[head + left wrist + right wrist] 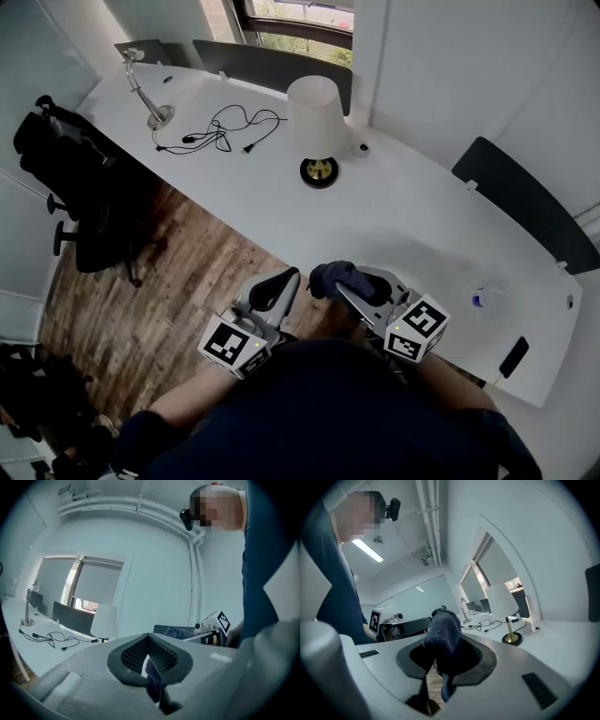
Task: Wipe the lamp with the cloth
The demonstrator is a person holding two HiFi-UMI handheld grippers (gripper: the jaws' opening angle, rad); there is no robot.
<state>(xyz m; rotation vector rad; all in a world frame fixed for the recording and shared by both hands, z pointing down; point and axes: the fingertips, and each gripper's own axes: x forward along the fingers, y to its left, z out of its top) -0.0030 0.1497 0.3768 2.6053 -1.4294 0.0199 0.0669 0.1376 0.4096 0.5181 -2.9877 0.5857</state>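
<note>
Head view: a dark blue cloth (336, 277) is being held clamped between the jaws of the right gripper (352, 287), just over the near edge of the white desk (422, 225). The left gripper (284, 285) is being carried just beside it, jaws together, nothing gripped. The table lamp (317, 117) is standing upright, well apart from both grippers, almost straight ahead across the desk. Its long axis is vertical, shade over brass base. Neither gripper is being favoured by distance, so the reach is judged to fall to the cloth-bearing right one, forward and slightly leftward.
</note>
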